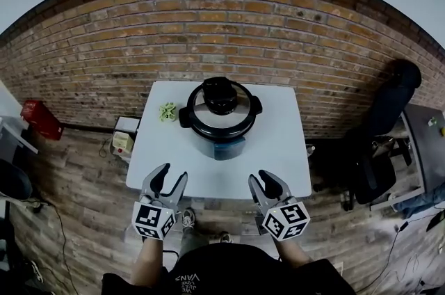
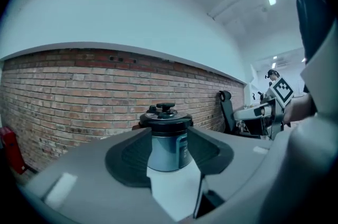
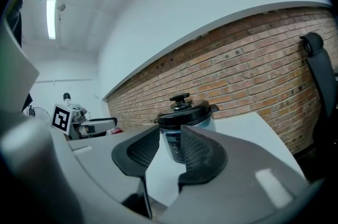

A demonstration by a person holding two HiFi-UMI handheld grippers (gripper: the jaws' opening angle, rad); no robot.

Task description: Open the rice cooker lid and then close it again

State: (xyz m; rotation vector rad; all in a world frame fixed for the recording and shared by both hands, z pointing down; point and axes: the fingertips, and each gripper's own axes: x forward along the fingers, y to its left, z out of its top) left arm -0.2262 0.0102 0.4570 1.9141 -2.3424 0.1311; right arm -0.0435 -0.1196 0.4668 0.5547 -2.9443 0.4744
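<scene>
The rice cooker [image 1: 220, 121] stands at the back middle of the white table [image 1: 278, 151], with its black lid [image 1: 220, 109] down and a black knob on top. Both grippers hover at the table's near edge, well short of the cooker. My left gripper [image 1: 172, 174] has its jaws apart with nothing between them. My right gripper [image 1: 262, 177] shows a narrower gap, also empty. In the left gripper view the cooker [image 2: 166, 138] sits far off between the pads of the left gripper [image 2: 170, 157]. The right gripper view frames the cooker [image 3: 186, 117] beyond the right gripper [image 3: 170, 153].
A small green object [image 1: 167, 112] lies on the table left of the cooker. A brick wall [image 1: 208, 36] runs behind the table. On the floor are a red object [image 1: 40, 118] at the left, a small white box [image 1: 124, 137] and a black chair [image 1: 379, 120] at the right.
</scene>
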